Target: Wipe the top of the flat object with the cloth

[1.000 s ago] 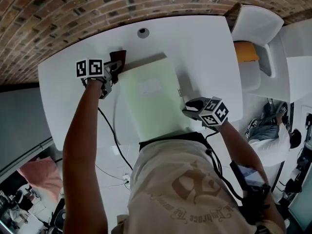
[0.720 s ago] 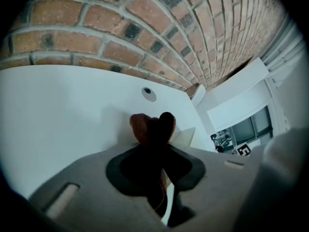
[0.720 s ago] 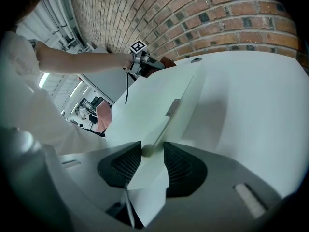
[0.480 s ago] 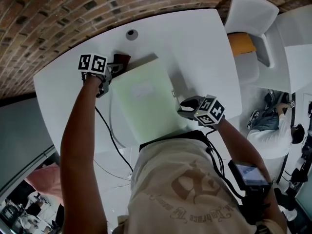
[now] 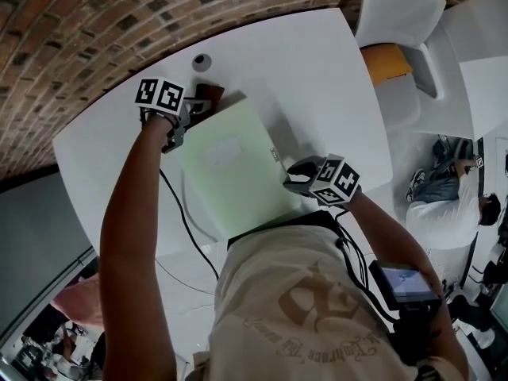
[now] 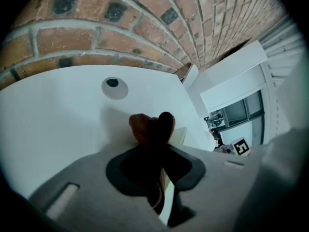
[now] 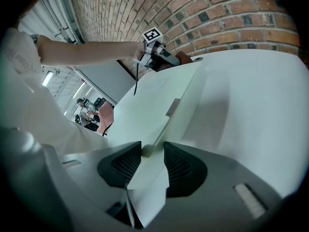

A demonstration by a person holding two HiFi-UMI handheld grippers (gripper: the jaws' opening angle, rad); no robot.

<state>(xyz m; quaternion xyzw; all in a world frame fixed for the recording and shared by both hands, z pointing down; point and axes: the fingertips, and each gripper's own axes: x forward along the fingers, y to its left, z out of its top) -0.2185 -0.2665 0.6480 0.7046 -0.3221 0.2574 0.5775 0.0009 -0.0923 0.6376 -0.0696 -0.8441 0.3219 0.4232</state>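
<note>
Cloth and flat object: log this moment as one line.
left gripper: shut on cloth at flat object far-left corner | right gripper: shut on flat object right edge

The shirt covers the board's end behind the right gripper. The left gripper hides most of the cloth. The tag ahead of the right gripper's jaws is unreadable.

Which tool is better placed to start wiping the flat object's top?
Left. The left tool is shut on the brown cloth at the pale green flat object's far corner, so it likely only needs to sweep across. The right tool is clamped on the object's edge, holding it.
</note>
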